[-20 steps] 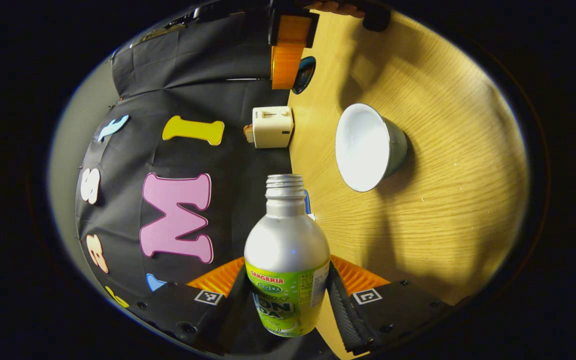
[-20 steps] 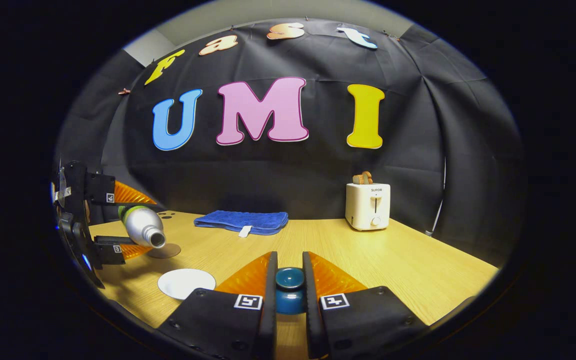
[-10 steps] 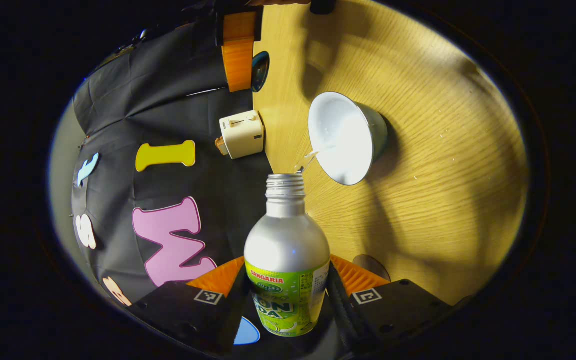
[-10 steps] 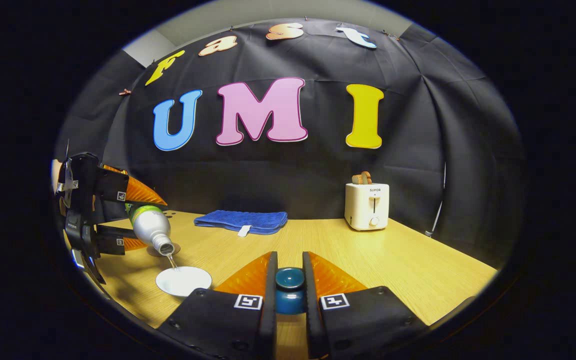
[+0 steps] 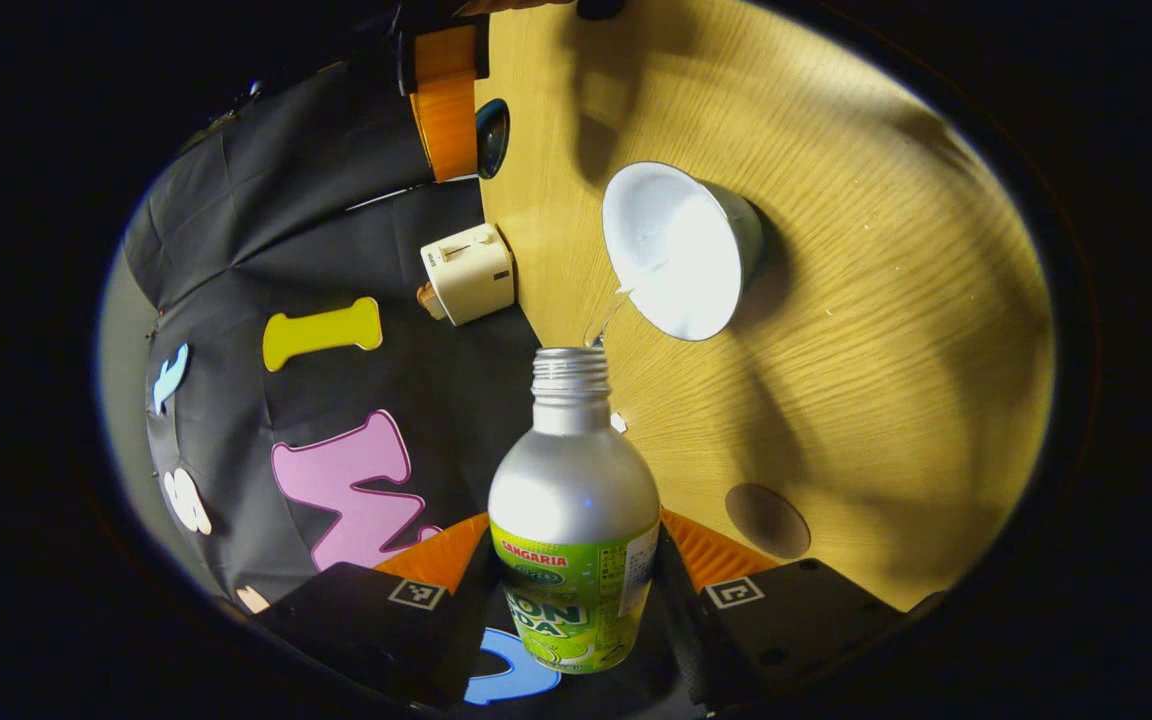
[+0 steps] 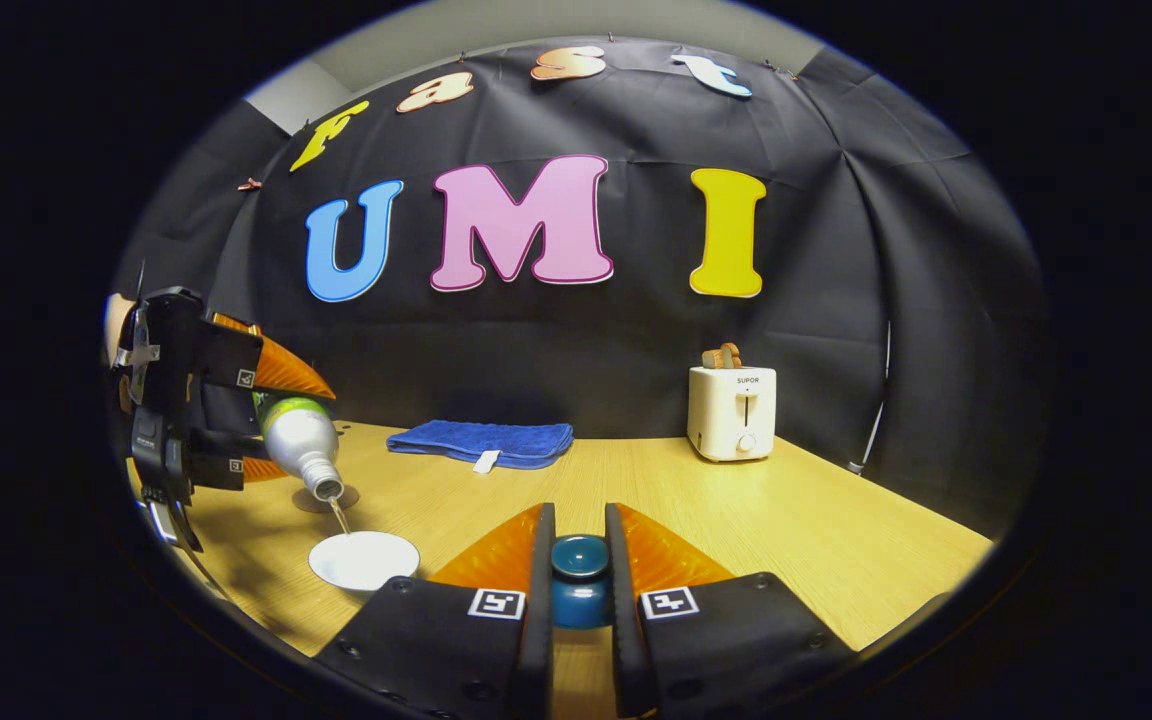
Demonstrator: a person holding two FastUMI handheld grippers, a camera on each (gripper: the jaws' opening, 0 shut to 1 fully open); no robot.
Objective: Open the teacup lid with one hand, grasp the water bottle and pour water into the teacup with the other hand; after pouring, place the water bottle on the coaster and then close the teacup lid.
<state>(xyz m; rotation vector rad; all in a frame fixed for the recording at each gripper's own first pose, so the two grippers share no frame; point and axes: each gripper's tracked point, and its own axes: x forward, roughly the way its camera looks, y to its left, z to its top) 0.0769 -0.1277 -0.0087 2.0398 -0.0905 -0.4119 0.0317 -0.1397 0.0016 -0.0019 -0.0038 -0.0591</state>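
Your left gripper (image 5: 576,600) clamps both fingers on the silver metal water bottle with the green label (image 5: 574,520), tilted mouth-down ahead of the fingers, a thin stream of water (image 5: 604,318) running into the white open teacup (image 5: 676,250) on the wooden table (image 5: 886,330). The round brown coaster (image 5: 767,520) lies beside your right-hand finger. Your right gripper (image 6: 576,600) pinches the dark blue teacup lid (image 6: 578,580) between closed fingers.

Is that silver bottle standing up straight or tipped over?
Tipped. The left gripper holds the bottle mouth-down, and a thin stream runs into the teacup.
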